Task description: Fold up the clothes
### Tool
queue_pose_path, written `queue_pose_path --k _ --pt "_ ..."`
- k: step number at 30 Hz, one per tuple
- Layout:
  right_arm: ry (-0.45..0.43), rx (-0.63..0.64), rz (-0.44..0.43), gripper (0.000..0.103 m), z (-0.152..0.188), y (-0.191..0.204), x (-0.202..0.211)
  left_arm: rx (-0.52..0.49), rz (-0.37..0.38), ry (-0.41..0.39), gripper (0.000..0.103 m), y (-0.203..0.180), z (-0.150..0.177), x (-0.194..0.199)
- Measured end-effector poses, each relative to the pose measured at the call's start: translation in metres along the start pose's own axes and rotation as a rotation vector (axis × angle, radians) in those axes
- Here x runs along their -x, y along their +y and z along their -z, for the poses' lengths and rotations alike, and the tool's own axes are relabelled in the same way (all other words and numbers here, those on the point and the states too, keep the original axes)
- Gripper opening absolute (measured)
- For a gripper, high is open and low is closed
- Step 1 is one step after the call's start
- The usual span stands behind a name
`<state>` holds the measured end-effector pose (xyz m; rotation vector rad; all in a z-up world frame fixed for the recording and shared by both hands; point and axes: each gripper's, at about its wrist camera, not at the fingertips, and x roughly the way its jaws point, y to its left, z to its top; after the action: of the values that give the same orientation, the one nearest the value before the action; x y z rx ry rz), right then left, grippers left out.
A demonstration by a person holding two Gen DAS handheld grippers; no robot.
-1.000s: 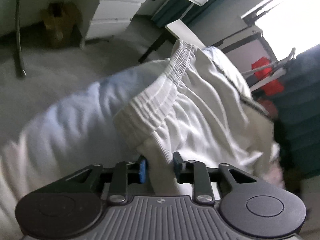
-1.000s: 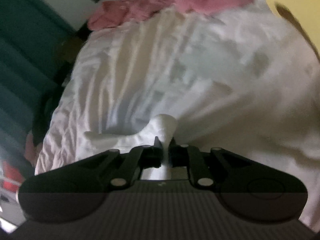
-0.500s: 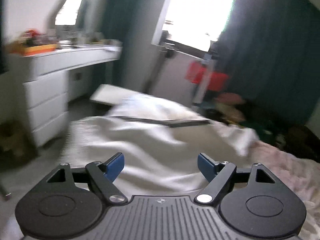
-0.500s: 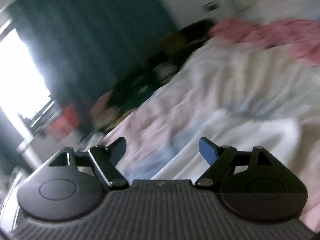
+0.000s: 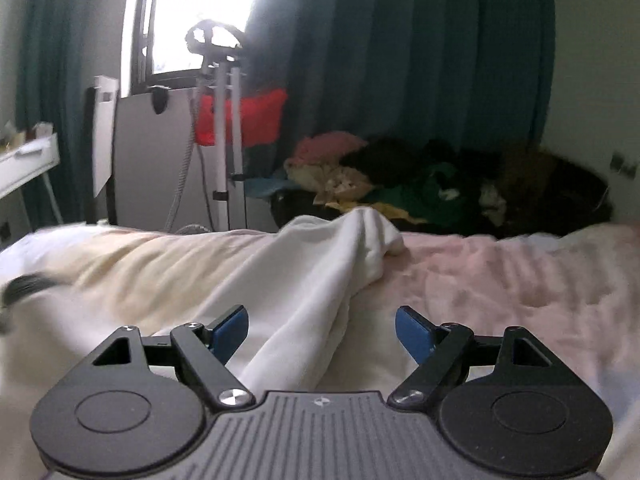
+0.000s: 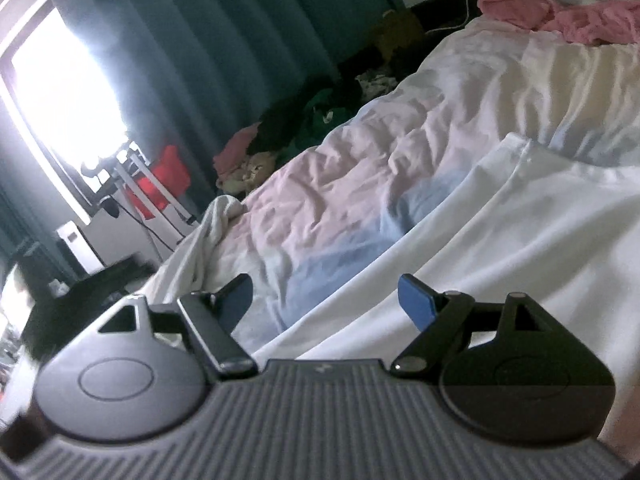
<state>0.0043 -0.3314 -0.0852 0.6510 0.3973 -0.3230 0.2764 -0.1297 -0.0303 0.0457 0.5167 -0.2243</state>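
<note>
A white garment (image 5: 304,280) lies spread on the bed, one leg stretching away toward the far edge. It also shows in the right wrist view (image 6: 500,216) as a flat white panel. My left gripper (image 5: 322,326) is open and empty, low over the garment. My right gripper (image 6: 326,294) is open and empty, hovering just above the garment's edge and the pale pink sheet (image 6: 340,176).
A pile of dark, green and pink clothes (image 5: 420,180) lies past the bed's far edge. A white stand (image 5: 224,128) with a red item stands by the window. Pink cloth (image 6: 560,16) lies at the bed's head. Dark teal curtains hang behind.
Both grippers have let go of the white garment and opened. They swung up to level views across the bed; the garment now lies flat on the sheet.
</note>
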Motion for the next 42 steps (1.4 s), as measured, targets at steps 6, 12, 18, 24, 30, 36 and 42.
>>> queue_pose_path --k 6,12,18,24,30,36,42 --pt "-0.021 0.003 0.031 0.081 0.001 -0.005 -0.049 -0.024 -0.013 0.060 0.079 -0.037 -0.002 -0.109" --pt "-0.011 -0.039 0.092 0.081 0.003 -0.019 -0.079 -0.132 -0.121 0.002 0.064 -0.065 -0.016 -0.171" --pt "-0.121 -0.025 0.205 0.081 -0.006 -0.025 -0.067 -0.128 -0.133 0.022 0.018 -0.068 -0.032 -0.180" --pt "-0.149 -0.059 0.218 0.081 -0.014 -0.032 -0.051 -0.152 -0.009 -0.004 0.014 -0.089 -0.050 -0.135" --pt "-0.232 -0.080 0.263 0.081 -0.030 -0.041 -0.028 -0.195 0.276 -0.052 0.014 -0.157 -0.071 -0.049" --pt "-0.244 -0.145 0.252 0.082 -0.035 -0.057 -0.022 -0.148 0.430 0.008 0.048 -0.171 -0.045 -0.007" --pt "-0.218 -0.194 0.201 0.083 -0.036 -0.066 -0.023 -0.005 0.447 0.141 0.064 -0.087 0.008 0.048"
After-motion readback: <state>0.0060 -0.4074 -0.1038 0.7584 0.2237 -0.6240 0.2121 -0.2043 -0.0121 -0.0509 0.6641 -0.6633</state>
